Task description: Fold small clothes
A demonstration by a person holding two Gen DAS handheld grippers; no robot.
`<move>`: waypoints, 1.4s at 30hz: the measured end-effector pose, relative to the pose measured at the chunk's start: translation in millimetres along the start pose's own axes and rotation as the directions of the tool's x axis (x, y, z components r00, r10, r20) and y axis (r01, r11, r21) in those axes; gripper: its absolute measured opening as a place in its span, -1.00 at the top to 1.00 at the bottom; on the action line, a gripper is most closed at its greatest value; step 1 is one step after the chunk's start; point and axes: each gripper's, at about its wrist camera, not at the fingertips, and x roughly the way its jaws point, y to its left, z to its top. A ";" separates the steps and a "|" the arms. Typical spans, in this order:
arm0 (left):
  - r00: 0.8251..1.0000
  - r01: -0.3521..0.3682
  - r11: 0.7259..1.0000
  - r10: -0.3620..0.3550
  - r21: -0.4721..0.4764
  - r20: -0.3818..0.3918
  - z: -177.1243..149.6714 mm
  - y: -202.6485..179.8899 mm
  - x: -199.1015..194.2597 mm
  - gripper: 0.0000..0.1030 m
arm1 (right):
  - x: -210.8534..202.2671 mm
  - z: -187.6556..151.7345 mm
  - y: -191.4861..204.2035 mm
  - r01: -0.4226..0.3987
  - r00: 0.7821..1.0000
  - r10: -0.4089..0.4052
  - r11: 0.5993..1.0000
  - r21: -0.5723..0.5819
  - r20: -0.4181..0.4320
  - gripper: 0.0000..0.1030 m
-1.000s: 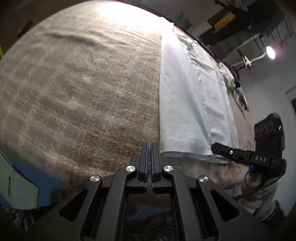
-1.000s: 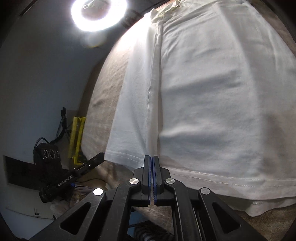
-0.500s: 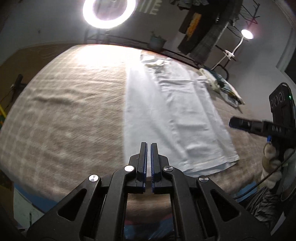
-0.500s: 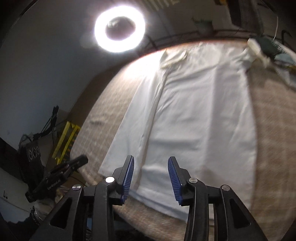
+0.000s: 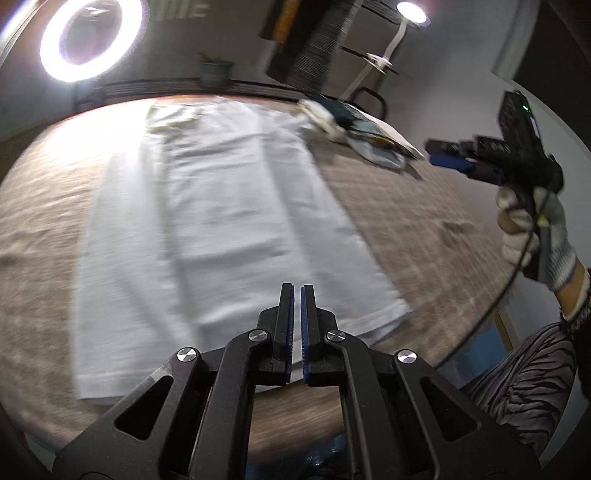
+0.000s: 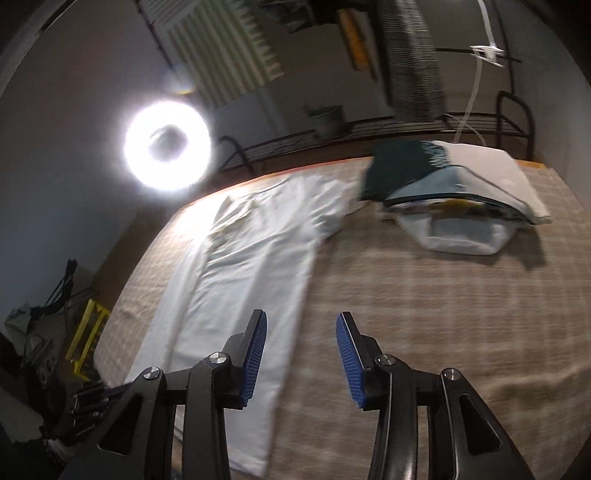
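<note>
L gripper is fully closed w/ nothing between its blue pads; it hangs over the near hem of the white garment. R gripper has its jaws partly apart, having just been opening, w/ nothing between them; it hangs over bare blanket just right of the garment's long edge. Surface: 1 tan checked blanket covering a bed. The white garment, 1 pc, lies flat on the blanket, folded lengthwise into a long strip w/ collar at the far end. Right of the garment's far end, touching or nearly so, is 1 stack of folded clothes: dark green, light and white layers; exact count can't be read. A gloved hand holds the R gripper to the right of the garment. Beyond the garment's far end: 1 dark metal bed rail, 1 potted plant, 1 ring light to the left, hanging clothes and 1 small lamp to the right. Left of the garment, off the bed, is 1 yellow frame. No containers w/ visible contents.
</note>
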 end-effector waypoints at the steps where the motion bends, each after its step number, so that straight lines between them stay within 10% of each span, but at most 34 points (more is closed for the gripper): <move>1: 1.000 0.017 1.000 -0.017 0.019 -0.012 1.2 -10.8 8.8 1.00 | -1.3 1.6 -14.1 -0.013 1.000 0.013 1.000 0.017 -0.003 0.18; 8: 0.986 0.113 0.984 -0.094 0.135 -0.138 -5.3 -70.6 64.2 0.88 | -5.4 5.0 -79.1 0.036 0.999 -0.034 0.995 0.090 -0.020 0.15; 9: 0.980 0.140 0.980 -0.117 0.140 -0.164 -7.4 -78.0 70.2 0.77 | -4.0 5.7 -83.9 0.032 0.999 -0.030 0.995 0.100 -0.022 0.15; 11: 0.973 0.163 0.976 -0.134 0.147 -0.189 -11.5 -86.8 76.2 -0.12 | 3.2 9.3 -90.9 0.016 1.000 -0.013 0.993 0.119 -0.024 0.11; 13: 0.976 0.148 0.976 -0.118 0.158 -0.184 -13.8 -93.0 79.7 -0.28 | 9.8 14.8 -94.5 0.002 1.000 0.001 0.991 0.130 -0.021 0.04; 18: 0.982 0.087 0.978 -0.052 0.190 -0.180 -14.2 -99.2 92.8 -0.26 | 41.1 30.5 -95.4 -0.070 0.996 0.077 0.984 0.164 -0.040 0.04; 23: 0.986 0.054 0.979 -0.021 0.196 -0.167 -7.9 -96.9 95.7 0.80 | 86.3 50.6 -80.8 -0.099 0.991 0.112 0.982 0.162 -0.072 0.04; 38: 0.985 0.135 0.989 -0.140 -0.055 -0.102 1.1 -49.5 61.6 0.86 | 212.3 97.0 -47.4 0.019 0.990 0.014 0.972 0.234 -0.139 0.09; 42: 0.984 0.144 0.986 -0.151 -0.081 -0.093 -0.8 -43.5 57.3 0.86 | 224.3 107.3 -43.5 0.048 0.990 -0.015 0.973 0.228 -0.143 0.82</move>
